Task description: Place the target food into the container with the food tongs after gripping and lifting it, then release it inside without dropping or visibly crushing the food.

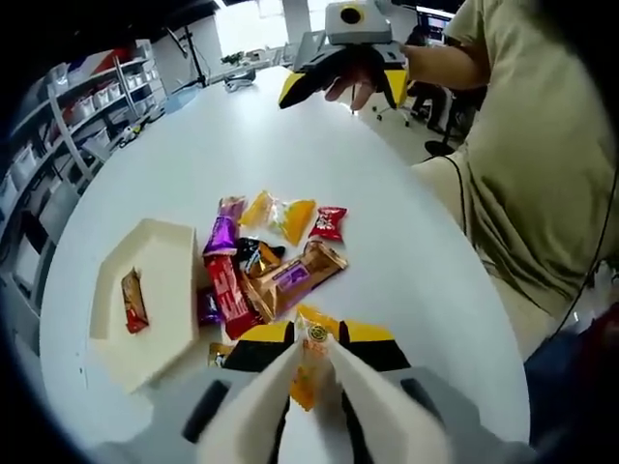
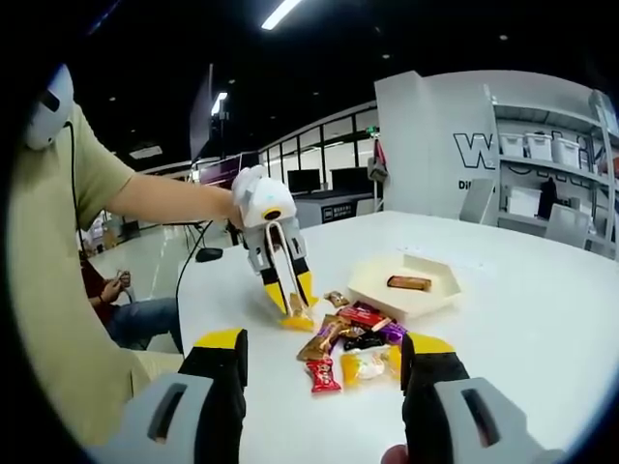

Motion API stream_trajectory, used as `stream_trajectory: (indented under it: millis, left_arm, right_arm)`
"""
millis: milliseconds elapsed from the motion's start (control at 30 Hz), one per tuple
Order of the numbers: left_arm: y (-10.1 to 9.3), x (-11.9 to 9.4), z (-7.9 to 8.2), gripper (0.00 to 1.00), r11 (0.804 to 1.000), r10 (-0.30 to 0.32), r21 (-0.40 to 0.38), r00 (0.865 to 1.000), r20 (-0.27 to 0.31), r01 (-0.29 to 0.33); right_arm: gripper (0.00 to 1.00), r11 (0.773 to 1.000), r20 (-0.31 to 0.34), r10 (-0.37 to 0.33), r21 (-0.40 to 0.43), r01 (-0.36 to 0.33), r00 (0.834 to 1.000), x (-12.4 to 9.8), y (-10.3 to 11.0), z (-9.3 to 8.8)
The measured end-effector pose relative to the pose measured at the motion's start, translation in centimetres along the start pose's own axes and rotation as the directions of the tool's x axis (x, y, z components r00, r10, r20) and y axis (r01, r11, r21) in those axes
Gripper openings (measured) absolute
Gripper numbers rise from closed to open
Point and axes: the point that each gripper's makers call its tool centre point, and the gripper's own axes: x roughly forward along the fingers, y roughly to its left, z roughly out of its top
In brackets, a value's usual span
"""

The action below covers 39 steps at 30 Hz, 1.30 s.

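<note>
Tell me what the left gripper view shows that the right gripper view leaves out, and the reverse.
Left gripper view alone: its tongs closed on an orange-wrapped candy seen from behind, and storage shelves along the wall.

Right gripper view alone: the right gripper with jaws wide apart and nothing between them, a seated person in the background, and ceiling lights.

Both: the white table, the pale hexagonal tray holding one wrapped bar, and the pile of wrapped snacks beside it.
</note>
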Motion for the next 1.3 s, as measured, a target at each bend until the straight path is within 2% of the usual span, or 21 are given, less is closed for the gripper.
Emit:
stream_trajectory:
  millis: [367,667,967,1300]
  left_arm:
    - [0.9,-2.4,2.9,0.17,0.999,0.021,0.025,0.999,0.039,-0.022]
    - [2.8,-4.3,5.2,0.18,0.997,0.054,0.048,0.996,0.067,-0.057]
    - [5.2,-4.9,6.4,0.18,0.995,0.081,0.052,0.994,0.073,-0.085]
    - [7.9,-4.6,7.9,0.18,0.992,0.116,0.049,0.990,0.081,-0.120]
  right_arm:
    - [0.62,1.000,0.009,-0.001,-0.007,0.001,1.000,-0.1,-0.1,0.5]
    - [0.62,1.000,0.012,-0.007,-0.005,0.007,1.000,-0.5,-0.1,0.4]
    - [0.62,1.000,0.014,-0.013,-0.006,0.013,1.000,-0.9,-0.2,0.5]
    - [0.62,1.000,0.012,-0.017,-0.005,0.017,1.000,-0.9,-0.3,0.4]
